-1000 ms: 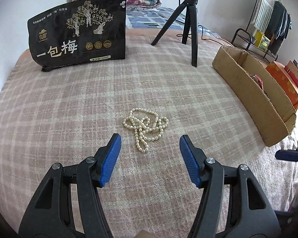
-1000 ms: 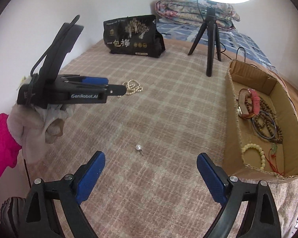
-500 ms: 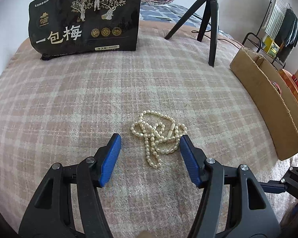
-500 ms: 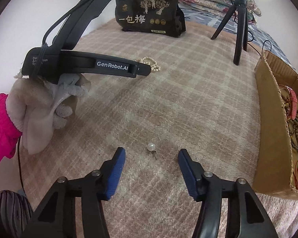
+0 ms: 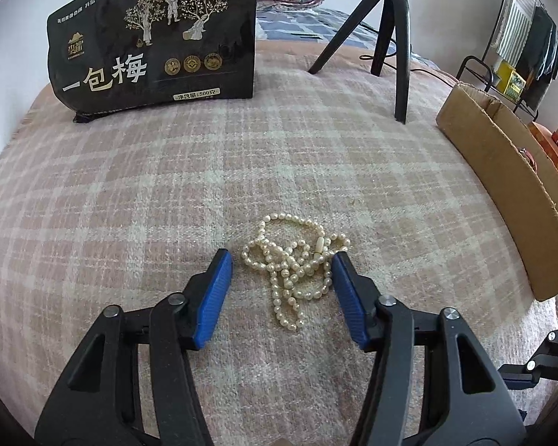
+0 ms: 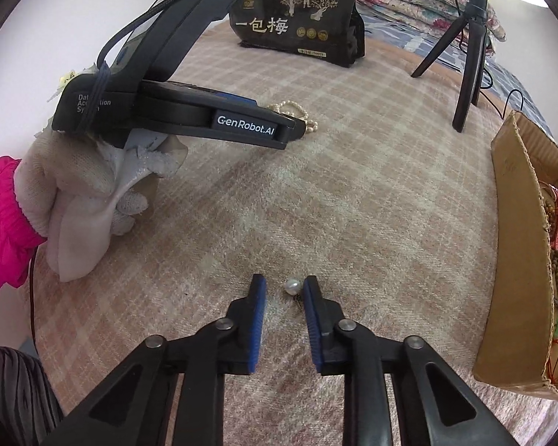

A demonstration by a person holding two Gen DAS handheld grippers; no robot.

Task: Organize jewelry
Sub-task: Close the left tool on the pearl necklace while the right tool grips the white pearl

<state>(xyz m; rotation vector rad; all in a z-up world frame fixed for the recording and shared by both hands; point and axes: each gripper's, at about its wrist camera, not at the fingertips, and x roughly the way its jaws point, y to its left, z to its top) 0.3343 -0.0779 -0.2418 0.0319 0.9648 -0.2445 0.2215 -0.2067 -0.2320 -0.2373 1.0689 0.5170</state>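
Straddling the pearl necklace (image 5: 292,260), the left gripper (image 5: 281,260) had fingers spread wide — heap between the pads, loose tail trailing toward 6 o'clock. The right gripper (image 6: 284,288) was half-closed around, not yet pinching, a single pearl earring (image 6: 292,287) lying on the plaid blanket (image 6: 353,186). Only the right view showed bracelets inside the cardboard box (image 6: 517,223) at 3 o'clock.

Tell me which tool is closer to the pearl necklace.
Left. The left tool is open with its tips on either side of the pearl necklace on the blanket. The right tool is far off, straddling a single loose pearl instead.
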